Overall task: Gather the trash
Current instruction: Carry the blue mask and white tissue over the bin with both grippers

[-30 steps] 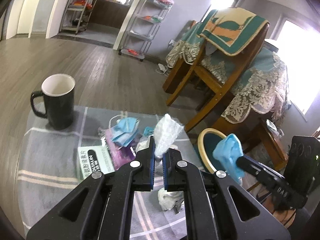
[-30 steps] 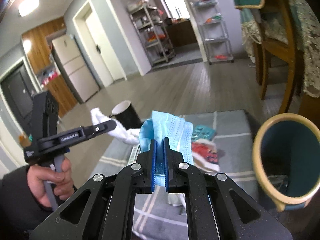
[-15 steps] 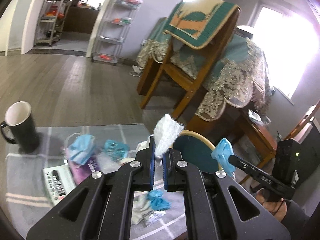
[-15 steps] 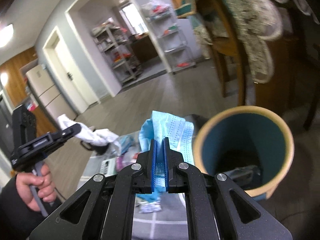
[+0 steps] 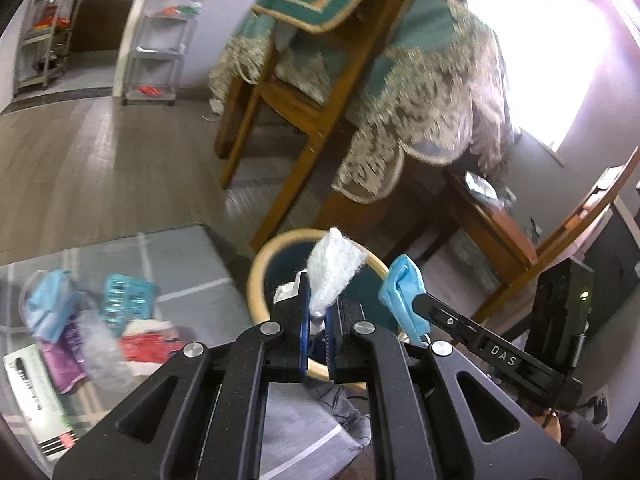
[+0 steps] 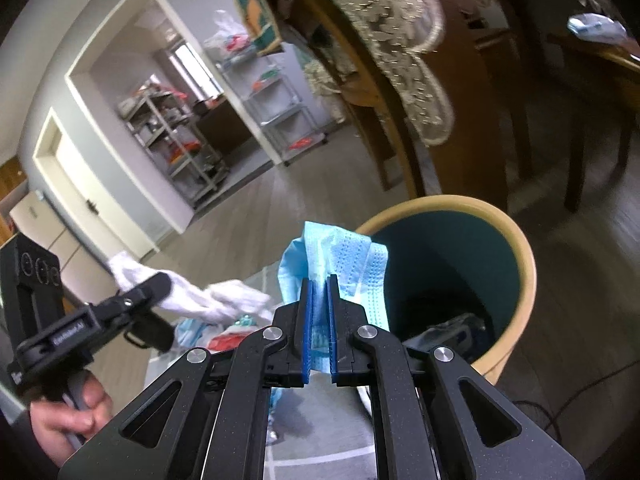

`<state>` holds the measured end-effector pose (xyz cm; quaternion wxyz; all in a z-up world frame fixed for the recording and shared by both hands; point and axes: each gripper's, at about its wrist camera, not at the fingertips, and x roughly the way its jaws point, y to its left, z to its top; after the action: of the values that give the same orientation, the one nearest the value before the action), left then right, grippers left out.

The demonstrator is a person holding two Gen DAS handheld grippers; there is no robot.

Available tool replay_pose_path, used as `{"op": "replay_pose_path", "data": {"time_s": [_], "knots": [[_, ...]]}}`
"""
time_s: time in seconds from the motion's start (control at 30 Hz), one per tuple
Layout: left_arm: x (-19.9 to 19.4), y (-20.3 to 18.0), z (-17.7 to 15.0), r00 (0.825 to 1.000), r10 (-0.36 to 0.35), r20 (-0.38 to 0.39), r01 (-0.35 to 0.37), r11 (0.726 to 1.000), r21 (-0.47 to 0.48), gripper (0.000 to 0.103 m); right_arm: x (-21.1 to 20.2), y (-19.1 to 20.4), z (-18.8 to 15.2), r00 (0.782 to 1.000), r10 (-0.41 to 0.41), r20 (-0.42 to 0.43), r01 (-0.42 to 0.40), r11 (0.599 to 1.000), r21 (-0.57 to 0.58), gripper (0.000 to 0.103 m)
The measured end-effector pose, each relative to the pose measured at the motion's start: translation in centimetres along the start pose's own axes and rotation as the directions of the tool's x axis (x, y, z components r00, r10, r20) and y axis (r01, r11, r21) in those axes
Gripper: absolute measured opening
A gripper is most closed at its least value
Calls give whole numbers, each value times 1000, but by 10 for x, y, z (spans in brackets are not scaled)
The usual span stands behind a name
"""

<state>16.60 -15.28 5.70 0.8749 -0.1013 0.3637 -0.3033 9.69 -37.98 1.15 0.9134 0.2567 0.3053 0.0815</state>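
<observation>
One "DAS"-marked right tool (image 5: 404, 308)

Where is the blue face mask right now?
The blue face mask is clamped in the right gripper, beside the near rim of the teal bin; in the left wrist view it shows right of the white tissue.

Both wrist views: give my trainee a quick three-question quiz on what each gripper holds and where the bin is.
1. True or false: the left gripper is empty.
2. What does the right gripper hold? A) mug B) blue face mask C) box
3. What colour is the bin inside?

Key: 1 false, it is clamped on a white tissue. 2 B. 3 dark teal, with a tan rim.
</observation>
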Motion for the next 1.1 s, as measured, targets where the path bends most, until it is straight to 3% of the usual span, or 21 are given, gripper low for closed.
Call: {"op": "replay_pose_path", "data": {"time_s": [0.33, 0.63, 0.67, 0.83, 0.9, 1.1], "knots": [[80, -26, -10, 992, -8, -126, 14, 999, 48, 5, 10, -31, 1, 999, -37, -15, 39, 995, 91, 8], [119, -20, -25, 977, -2, -214, 8, 1000, 27, 7, 18, -38, -1, 998, -55, -35, 58, 992, 108, 8], [121, -19, -27, 976, 1, -217, 5, 1000, 25, 8, 19, -38, -1, 998, -55, -36, 59, 992, 109, 8], [113, -12, -26, 980, 21, -199, -17, 1000, 21, 38, 22, -38, -3, 997, -64, -45, 68, 992, 109, 8], [106, -7, -24, 983, 28, -181, -26, 1000, 17, 45, 23, -39, -3, 996, -67, -51, 72, 991, 110, 8], [78, 8, -21, 989, 46, -144, -45, 999, 10, 50, 29, -37, -5, 994, -84, -73, 91, 992, 92, 8]]}}
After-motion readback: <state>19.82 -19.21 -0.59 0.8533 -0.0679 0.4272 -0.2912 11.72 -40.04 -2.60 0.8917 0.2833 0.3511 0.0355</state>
